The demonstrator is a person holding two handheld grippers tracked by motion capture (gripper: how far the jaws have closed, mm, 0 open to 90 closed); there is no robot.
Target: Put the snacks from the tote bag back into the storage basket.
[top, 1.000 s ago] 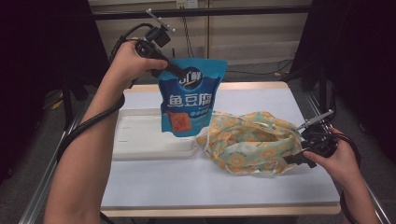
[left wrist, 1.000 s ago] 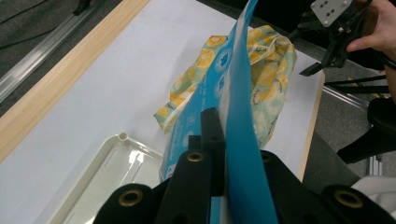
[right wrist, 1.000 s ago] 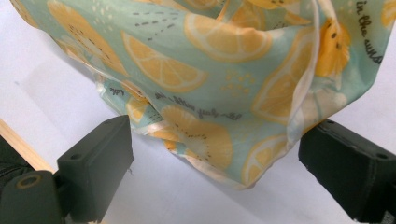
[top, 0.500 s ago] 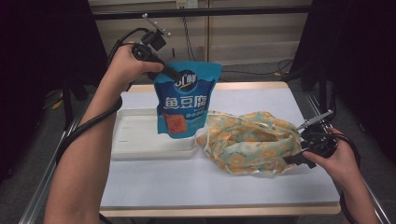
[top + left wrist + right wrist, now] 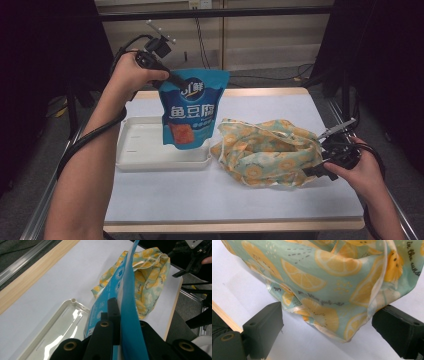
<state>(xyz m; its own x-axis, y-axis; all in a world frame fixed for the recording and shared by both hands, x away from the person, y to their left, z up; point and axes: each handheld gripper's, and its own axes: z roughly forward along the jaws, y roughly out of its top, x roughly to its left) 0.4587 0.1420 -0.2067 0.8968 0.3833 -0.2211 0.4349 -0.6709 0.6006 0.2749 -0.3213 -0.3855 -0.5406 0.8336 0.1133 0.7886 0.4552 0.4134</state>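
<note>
My left jaws (image 5: 174,81) are clamped on the blue pouch (image 5: 191,112), hanging long-side-down, bag (image 5: 267,152) off right where my right jaws (image 5: 325,333) gape.

A white-topped table (image 5: 165,197) with a pale wooden edge carries a shallow white tray (image 5: 137,150) toward its left side and, just beside the tray, a crumpled lemon-print cloth bag (image 5: 270,152), possibly touching the tray's corner.
</note>
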